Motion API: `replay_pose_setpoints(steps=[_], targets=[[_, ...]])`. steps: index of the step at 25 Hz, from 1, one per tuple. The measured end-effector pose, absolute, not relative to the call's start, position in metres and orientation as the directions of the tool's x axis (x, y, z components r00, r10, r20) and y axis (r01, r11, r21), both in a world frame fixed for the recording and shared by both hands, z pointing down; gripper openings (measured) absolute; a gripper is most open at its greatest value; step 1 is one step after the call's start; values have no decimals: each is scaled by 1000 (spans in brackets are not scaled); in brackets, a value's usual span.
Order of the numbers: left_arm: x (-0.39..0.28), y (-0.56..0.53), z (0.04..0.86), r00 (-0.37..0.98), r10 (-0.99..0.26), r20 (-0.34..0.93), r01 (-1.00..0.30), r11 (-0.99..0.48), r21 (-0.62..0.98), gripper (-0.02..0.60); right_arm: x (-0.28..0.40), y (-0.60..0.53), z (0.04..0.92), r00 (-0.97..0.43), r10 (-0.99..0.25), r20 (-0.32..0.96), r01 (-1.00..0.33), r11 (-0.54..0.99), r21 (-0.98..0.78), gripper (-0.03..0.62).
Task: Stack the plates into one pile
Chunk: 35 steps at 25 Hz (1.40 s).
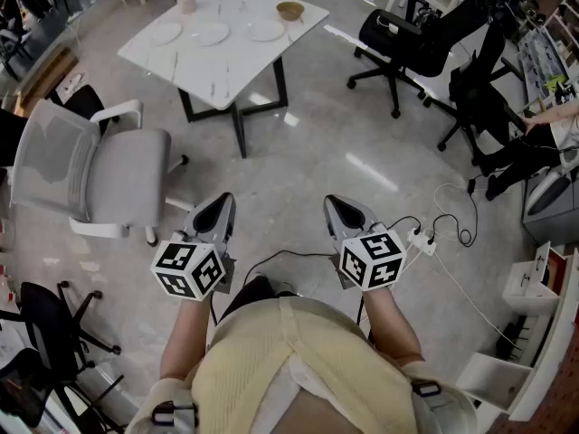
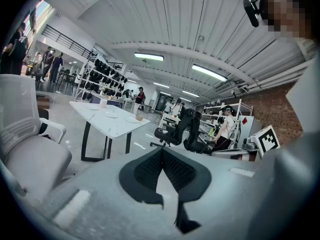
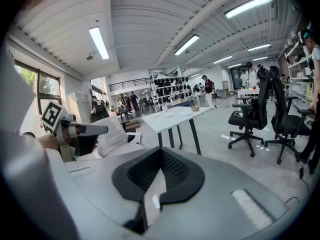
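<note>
Three white plates (image 1: 166, 33) (image 1: 211, 33) (image 1: 266, 31) lie side by side on a white table (image 1: 226, 75) at the far end of the floor in the head view. A brown bowl (image 1: 290, 10) and a pale cup (image 1: 186, 2) stand behind them. My left gripper (image 1: 223, 199) and right gripper (image 1: 331, 201) hang over bare floor, well short of the table, both shut and holding nothing. In the left gripper view, the left gripper (image 2: 161, 150) has its jaws together, with the table (image 2: 112, 126) far off. The right gripper (image 3: 161, 151) points toward the table (image 3: 170, 120), jaws together as well.
A grey-white armchair (image 1: 99, 174) stands left of the path to the table. Black office chairs (image 1: 407, 39) cluster at the upper right. A power strip with cables (image 1: 423, 240) lies on the floor by my right hand. White shelving (image 1: 534, 287) lines the right edge.
</note>
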State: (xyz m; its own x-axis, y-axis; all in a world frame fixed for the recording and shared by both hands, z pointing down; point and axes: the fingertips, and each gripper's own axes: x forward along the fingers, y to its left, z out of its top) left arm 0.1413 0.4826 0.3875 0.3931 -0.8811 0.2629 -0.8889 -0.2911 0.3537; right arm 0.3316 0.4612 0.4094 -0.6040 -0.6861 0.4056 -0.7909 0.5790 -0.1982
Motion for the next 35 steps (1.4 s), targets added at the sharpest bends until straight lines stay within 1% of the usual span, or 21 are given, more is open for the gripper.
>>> replay_pose_setpoints(steps=[3,5,7,10,17,21,25,32,35], targets=[[133,494,391,345,-900,267,-898,-234,373,-5,331,471,413,-613,-670,419,-783,588,-203,2],[131,498,389,321,-915,245,-900,-214,380,-5,333,472,415,-615,-664,425,-781,590,-207,2],[133,500,388,321,-919,230,-900,-220,377,-6,334,472,416,-615,-662,428,-780,588,-212,2],[133,506,392,326,-914,240,-903,-226,365,-5,331,473,417,-621,-659,425,-777,588,-224,2],[120,500,395,293,-919,264,-930,-211,300,-3,314,466,412,-674,-639,371,-738,600,-308,3],[115,484,403,310,-916,255,-919,-220,327,-3,305,456,423,-675,-626,389,-736,602,-309,3],[106,453,409,324,-909,262,-923,-244,298,-3,289,436,422,-689,-624,369,-725,602,-334,3],[83,389,408,365,-892,268,-909,-279,310,-5,254,378,418,-719,-602,347,-695,614,-375,3],[72,364,409,383,-879,285,-904,-293,312,-5,238,350,415,-737,-587,336,-676,626,-388,20]])
